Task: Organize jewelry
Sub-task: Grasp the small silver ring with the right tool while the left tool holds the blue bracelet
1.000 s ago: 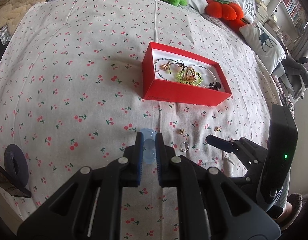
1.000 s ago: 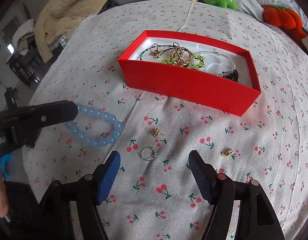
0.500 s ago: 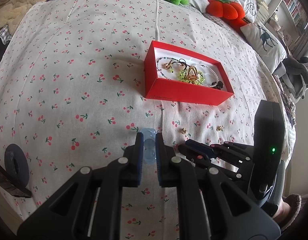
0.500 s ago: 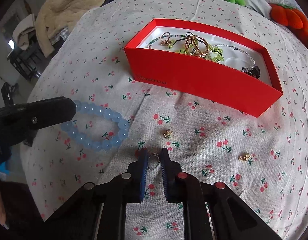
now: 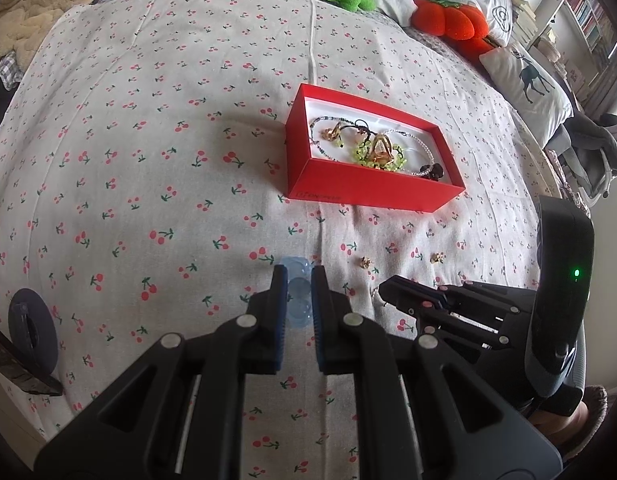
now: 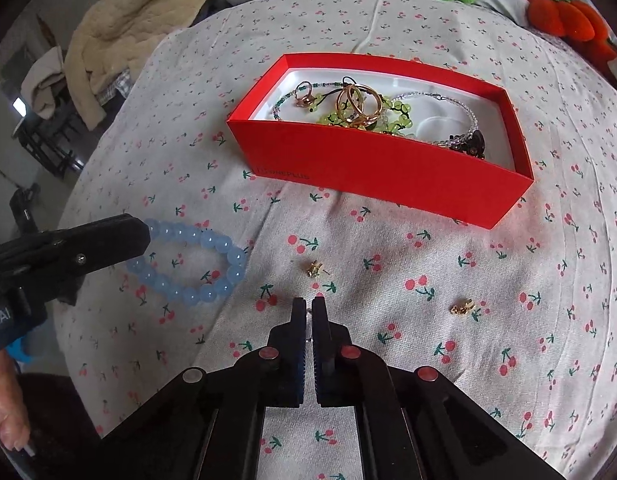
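Pinching a small silver ring (image 6: 308, 312) in my closed right gripper (image 6: 308, 314); left gripper (image 5: 299, 280) clamps a pale-blue bead bracelet (image 6: 196, 264). Risk: the thin ring slipping out during the lift.

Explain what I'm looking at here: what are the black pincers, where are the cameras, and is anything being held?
There is no robot. A person holds a hand-operated two-finger gripper in each hand, and each gripper carries a wide-angle camera looking along its fingers, so both pictures show one bed from two sides.

The left gripper is shut on a blue bead bracelet that lies on the cherry-print bedspread. The right gripper has just closed on a small silver ring, now barely visible between its pads.

Two small gold earrings lie loose on the bedspread. Behind them, an open red box already holds bracelets and rings.
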The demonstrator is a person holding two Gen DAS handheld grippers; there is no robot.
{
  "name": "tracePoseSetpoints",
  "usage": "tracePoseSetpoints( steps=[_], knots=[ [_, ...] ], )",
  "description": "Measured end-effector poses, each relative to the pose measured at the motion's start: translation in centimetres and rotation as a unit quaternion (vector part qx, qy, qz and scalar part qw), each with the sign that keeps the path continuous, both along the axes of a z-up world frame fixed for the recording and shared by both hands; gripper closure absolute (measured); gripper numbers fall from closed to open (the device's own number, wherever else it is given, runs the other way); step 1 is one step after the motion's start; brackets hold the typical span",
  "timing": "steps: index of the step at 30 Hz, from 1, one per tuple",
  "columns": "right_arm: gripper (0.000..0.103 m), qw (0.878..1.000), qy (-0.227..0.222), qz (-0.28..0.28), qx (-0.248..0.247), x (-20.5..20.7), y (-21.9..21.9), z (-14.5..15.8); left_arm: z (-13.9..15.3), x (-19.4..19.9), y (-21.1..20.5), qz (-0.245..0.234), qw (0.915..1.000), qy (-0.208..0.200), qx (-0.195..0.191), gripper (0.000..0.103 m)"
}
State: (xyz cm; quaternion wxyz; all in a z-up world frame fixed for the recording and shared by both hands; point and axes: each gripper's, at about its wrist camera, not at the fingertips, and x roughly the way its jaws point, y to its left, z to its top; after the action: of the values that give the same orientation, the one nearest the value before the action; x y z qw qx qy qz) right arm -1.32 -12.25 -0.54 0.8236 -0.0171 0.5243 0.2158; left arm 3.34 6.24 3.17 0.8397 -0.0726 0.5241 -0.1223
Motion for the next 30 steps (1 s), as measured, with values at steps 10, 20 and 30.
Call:
tracePoseSetpoints(
  steps=[10, 20, 30],
  knots=[
    [0.097, 1.000, -0.015, -0.001, -0.003, -0.2, -0.4, 1.2, 0.0, 0.0, 0.0, 0.000, 1.0000, 0.000, 0.000, 0.090],
    [0.041, 0.999, -0.001, -0.020, -0.047, 0.2, 0.0, -1.0, 0.1, -0.1, -0.3, -0.002, 1.0000, 0.001, 0.000, 0.090],
    [0.065, 0.997, -0.005, 0.002, -0.074, 0.1, 1.6, -1.8, -0.3, 0.0, -0.4, -0.003, 1.0000, 0.002, 0.004, 0.090]
  ],
)
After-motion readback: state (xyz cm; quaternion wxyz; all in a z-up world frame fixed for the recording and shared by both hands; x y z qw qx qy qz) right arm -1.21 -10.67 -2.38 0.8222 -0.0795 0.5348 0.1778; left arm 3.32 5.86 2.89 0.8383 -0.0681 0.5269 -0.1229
